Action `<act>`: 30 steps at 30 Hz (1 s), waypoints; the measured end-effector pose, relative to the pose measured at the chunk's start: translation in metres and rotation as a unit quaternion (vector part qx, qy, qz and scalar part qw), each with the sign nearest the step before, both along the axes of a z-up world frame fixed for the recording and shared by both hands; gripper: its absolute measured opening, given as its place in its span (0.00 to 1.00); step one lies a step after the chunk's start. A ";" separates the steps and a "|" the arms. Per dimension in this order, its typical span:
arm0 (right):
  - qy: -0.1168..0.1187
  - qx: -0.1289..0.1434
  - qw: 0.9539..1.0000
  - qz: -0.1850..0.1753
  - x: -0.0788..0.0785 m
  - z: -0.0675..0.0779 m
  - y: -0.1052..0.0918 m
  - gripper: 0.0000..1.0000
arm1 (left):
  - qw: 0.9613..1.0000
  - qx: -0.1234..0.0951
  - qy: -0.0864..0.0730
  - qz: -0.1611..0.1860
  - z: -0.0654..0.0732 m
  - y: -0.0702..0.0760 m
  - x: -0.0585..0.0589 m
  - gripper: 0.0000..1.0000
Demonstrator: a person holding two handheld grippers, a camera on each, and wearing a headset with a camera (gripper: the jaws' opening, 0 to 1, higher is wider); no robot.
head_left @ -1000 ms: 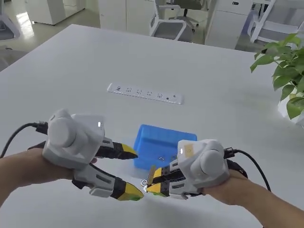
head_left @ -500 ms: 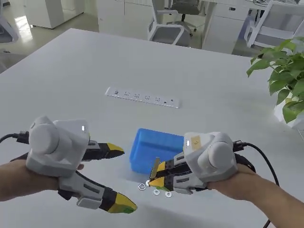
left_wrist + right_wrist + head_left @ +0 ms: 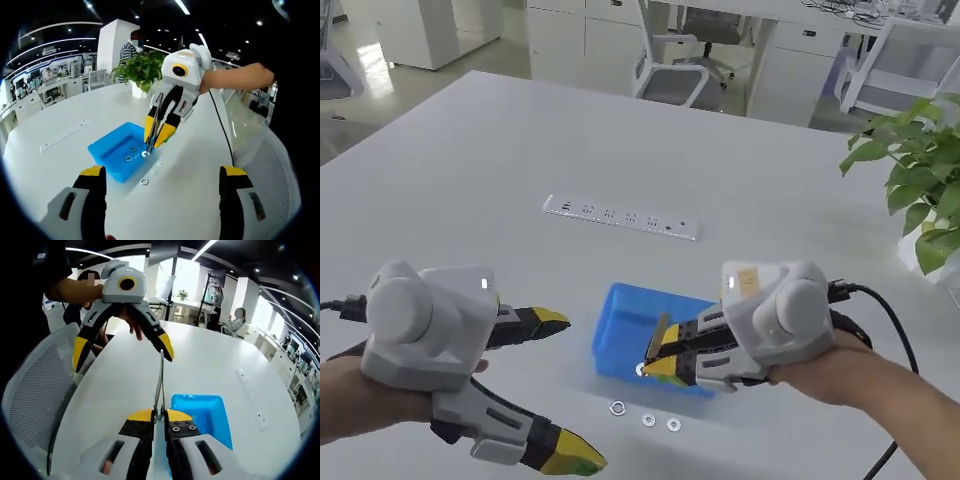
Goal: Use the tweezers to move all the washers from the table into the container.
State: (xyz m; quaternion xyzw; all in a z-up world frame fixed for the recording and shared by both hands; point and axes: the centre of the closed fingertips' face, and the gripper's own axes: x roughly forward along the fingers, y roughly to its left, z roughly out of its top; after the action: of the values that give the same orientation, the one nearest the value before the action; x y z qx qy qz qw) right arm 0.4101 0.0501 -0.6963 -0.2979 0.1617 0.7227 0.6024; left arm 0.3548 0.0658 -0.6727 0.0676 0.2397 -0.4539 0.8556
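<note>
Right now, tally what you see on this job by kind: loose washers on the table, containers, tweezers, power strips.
loose washers: 3
blue container: 1
tweezers: 1
power strip: 1
Total: 6

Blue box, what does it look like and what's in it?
The blue container is a shallow, open, plastic-looking tray with rounded corners, flat on the white table. Two small washers lie inside. The tweezers, clamped in the right gripper, point down over its near edge. Three loose washers lie on the table beside it.
</note>
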 end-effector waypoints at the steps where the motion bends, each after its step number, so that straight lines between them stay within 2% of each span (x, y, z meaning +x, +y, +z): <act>1: 0.000 0.001 1.000 0.000 0.001 0.001 0.001 0.08 | 1.000 -0.001 0.000 0.001 0.000 0.000 0.000 0.99; 8: -0.006 0.005 1.000 -0.001 0.018 0.004 0.008 0.08 | 1.000 -0.002 -0.004 0.007 0.003 0.005 0.003 0.99; 13: -0.010 0.003 1.000 -0.003 0.031 0.000 0.013 0.08 | 1.000 -0.006 -0.008 0.013 0.006 0.009 0.007 0.99; 23: -0.015 -0.003 1.000 -0.001 0.053 -0.017 0.024 0.08 | 1.000 -0.005 -0.013 0.022 0.006 0.019 0.013 0.99; 30: -0.009 -0.014 1.000 0.005 0.058 -0.033 0.028 0.08 | 0.999 -0.009 -0.017 0.026 0.007 0.022 0.020 0.98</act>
State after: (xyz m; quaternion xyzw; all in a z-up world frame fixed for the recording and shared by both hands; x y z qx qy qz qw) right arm 0.4681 0.0785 -0.7295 -0.3134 0.1648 0.7210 0.5956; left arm 0.3748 0.0874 -0.6654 0.0617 0.2231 -0.4325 0.8714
